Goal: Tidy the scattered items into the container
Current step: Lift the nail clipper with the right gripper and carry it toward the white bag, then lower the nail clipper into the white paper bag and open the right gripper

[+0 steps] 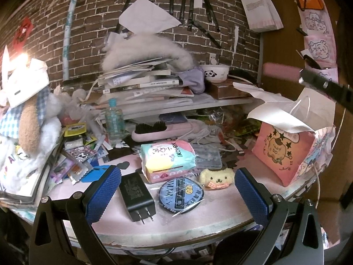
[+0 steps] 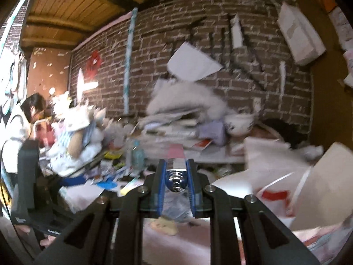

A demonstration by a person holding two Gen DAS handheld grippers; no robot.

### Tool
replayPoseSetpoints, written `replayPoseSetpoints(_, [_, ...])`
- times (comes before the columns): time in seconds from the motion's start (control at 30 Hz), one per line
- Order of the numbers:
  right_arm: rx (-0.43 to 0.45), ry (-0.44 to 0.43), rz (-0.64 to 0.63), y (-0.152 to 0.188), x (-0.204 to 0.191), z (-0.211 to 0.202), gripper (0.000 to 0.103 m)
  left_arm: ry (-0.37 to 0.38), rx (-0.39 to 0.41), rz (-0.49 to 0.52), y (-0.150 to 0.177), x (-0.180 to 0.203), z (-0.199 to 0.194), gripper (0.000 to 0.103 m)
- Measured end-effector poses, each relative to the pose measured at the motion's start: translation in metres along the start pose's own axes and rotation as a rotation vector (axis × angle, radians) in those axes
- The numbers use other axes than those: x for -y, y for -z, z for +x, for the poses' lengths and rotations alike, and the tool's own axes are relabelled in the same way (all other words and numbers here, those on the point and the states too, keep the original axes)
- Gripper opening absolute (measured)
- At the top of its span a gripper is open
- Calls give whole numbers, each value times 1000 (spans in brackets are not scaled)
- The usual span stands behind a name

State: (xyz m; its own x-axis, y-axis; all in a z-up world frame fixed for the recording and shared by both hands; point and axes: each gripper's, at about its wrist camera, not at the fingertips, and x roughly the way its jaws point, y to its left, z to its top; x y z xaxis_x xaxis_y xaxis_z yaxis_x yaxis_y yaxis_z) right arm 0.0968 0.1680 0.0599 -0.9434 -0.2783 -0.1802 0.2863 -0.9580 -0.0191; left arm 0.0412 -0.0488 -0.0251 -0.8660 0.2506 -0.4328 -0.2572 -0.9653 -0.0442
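The pink counter (image 1: 181,218) stands against a brick wall (image 1: 92,22), with a wooden ceiling (image 2: 72,6) above. Books (image 1: 141,84) and a plush dog (image 1: 28,128) crowd its back and left side. In front lie a charger (image 1: 135,195), a tissue pack (image 1: 167,159), a round badge (image 1: 179,195) and a small yellow plush (image 1: 217,176). The pink bag (image 1: 282,154) stands at the right, open. The left claw (image 1: 178,196) is released, empty. The right claw (image 2: 175,176) is clenched on a pink and silver tube (image 2: 175,167), raised near the bag.
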Motion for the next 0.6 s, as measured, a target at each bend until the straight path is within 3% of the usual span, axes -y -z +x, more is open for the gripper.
replayPoseSetpoints(0.23, [40,222,-25,-25,55,-36,15,9,1,9,0,4,2,103])
replayPoseSetpoints(0.4, [-35,352,-34,-30,93,-43,15,8,1,10,0,5,3,103])
replayPoseSetpoints(0.6, [-152,418,-10,-23,127,-41,15,10,0,10,0,5,3,103])
